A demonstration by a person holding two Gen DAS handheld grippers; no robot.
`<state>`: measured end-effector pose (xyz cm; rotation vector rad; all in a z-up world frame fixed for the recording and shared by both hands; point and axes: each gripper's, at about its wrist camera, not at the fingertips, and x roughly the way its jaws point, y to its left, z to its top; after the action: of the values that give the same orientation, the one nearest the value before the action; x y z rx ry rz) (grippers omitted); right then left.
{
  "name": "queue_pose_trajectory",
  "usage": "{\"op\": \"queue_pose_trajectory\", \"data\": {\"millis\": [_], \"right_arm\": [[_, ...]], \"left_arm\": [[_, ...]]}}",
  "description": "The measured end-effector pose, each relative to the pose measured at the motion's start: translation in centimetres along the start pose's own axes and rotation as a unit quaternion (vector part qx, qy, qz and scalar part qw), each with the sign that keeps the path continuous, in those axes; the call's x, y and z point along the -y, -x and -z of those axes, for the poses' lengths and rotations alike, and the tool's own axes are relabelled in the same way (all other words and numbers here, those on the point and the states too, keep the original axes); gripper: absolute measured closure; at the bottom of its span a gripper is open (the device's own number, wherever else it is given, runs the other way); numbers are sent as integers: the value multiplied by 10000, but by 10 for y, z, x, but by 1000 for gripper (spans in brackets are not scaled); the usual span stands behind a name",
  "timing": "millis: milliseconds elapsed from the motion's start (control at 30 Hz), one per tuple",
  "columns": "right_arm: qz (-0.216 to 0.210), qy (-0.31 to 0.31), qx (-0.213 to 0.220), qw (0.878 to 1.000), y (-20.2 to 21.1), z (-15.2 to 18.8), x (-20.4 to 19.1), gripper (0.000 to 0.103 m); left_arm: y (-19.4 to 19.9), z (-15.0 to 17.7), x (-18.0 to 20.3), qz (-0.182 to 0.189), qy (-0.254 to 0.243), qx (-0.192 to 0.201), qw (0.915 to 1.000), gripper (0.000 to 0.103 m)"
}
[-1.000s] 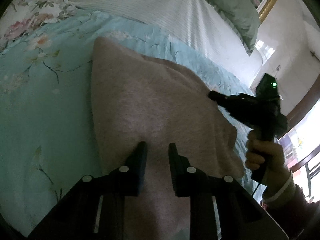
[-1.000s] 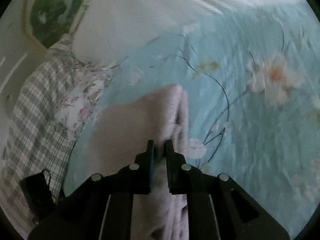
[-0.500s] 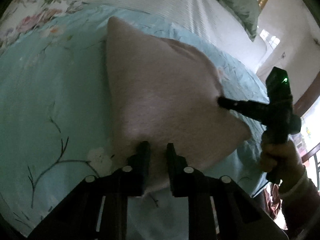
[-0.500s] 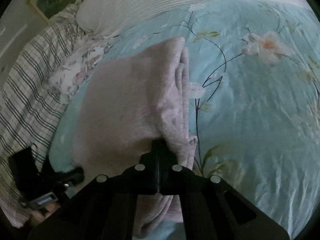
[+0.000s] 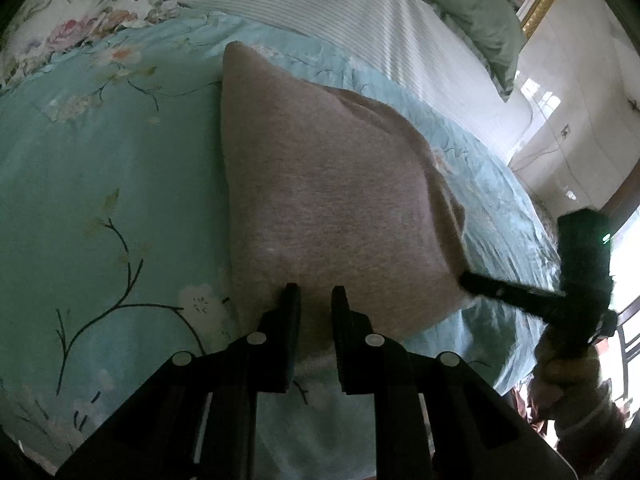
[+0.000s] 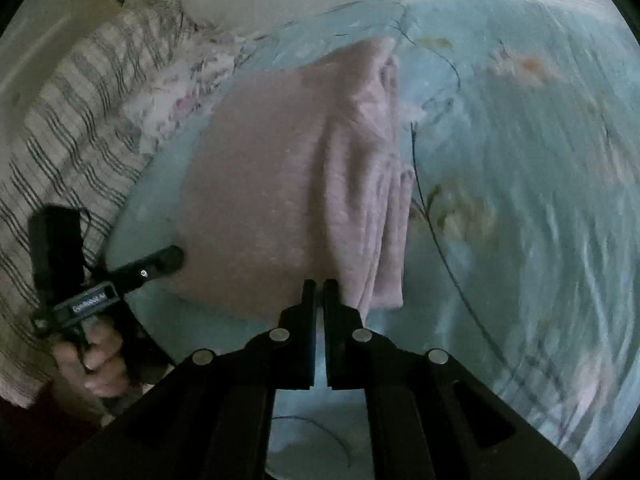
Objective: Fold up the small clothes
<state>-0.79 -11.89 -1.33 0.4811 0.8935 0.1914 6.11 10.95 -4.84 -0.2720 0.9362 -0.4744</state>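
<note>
A folded pinkish-grey garment (image 5: 336, 200) lies flat on the light blue floral bedspread (image 5: 80, 208). In the right wrist view the garment (image 6: 280, 184) shows stacked folded edges along its right side. My left gripper (image 5: 316, 292) sits at the garment's near edge with its jaws slightly apart and no cloth between them. My right gripper (image 6: 319, 285) is at the garment's near corner with its jaws almost together and nothing held. The right gripper also shows in the left wrist view (image 5: 470, 280), touching the garment's right corner. The left gripper shows in the right wrist view (image 6: 172, 258) at the garment's left edge.
A white striped pillow (image 5: 360, 12) and a green pillow (image 5: 476, 12) lie at the head of the bed. A checked blanket (image 6: 60, 140) and a floral cloth (image 6: 180, 92) lie beyond the garment. The bed's edge (image 5: 532, 300) falls away on the right.
Both grippers have let go of the garment and pulled back to its near edge. The garment now lies flat on the bedspread.
</note>
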Motion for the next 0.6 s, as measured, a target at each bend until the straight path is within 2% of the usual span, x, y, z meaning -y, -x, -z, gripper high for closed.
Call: {"op": "queue_pose_trajectory", "data": {"millis": [100,133,167,233,333,400,467,600], "right_arm": [[-4,-81,239,9997,13,-2,3,97],[-15,-92,258,9996,14,-3,4,89],[-17,-116,254,9996,14,-2,6,76],[122,-143,277,9994,10,-1,8,59],[137,-223,116,9996,-4,1,8,59],[43,-249,28,9997,-13,3,7,63],[83,-148,47,9998,-13,1,2,89],[49,53,471,9989,15,-10,-6,92]], "left_arm": [[6,0,0,16,24,14,10000,87],[7,0,-1,32,37,14,10000,87],[8,0,-2,41,54,18,10000,87],[8,1,-3,38,85,13,10000,87],[7,1,-2,21,79,-9,10000,86],[5,2,-1,-20,10,-34,10000,86],[4,1,-1,-39,-15,-57,10000,86],[10,-2,3,-13,-15,-74,10000,83]]}}
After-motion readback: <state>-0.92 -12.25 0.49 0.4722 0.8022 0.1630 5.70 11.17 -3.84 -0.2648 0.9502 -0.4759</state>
